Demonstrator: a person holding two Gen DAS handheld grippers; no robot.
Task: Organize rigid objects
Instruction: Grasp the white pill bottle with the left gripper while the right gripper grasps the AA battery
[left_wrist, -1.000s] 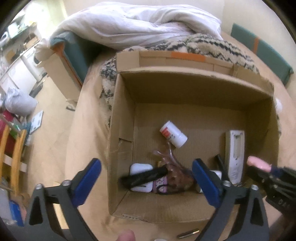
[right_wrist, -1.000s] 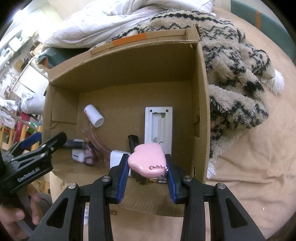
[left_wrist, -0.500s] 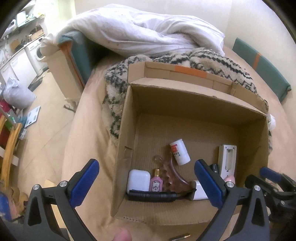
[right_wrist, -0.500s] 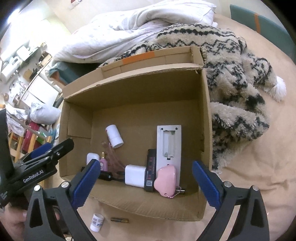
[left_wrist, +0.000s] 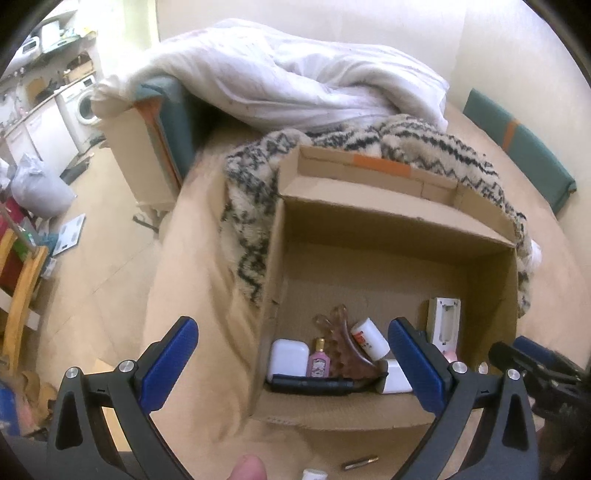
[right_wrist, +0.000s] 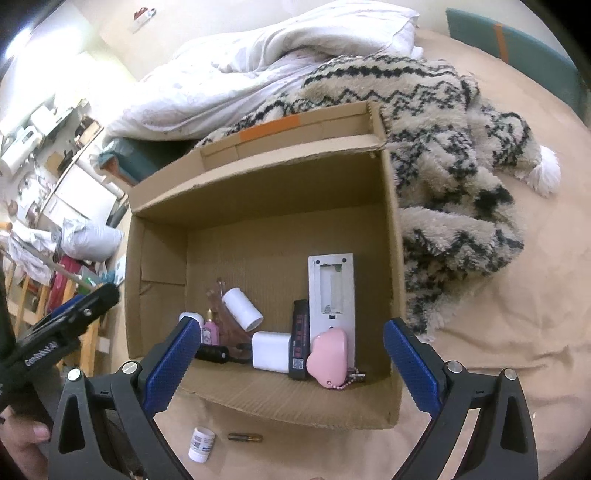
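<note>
Both claws, left (left_wrist: 291, 354) and right (right_wrist: 291, 350), spread wide, empty, above the open brown cardboard box (right_wrist: 391, 258). Pink heart-shaped keychain (right_wrist: 328, 356) lies inside, near its front-right corner.

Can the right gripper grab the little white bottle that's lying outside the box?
Probably yes. The bottle lies on bare bed in front of the box, beside a battery, with nothing covering it. The right gripper is open and empty, just above it.
</note>
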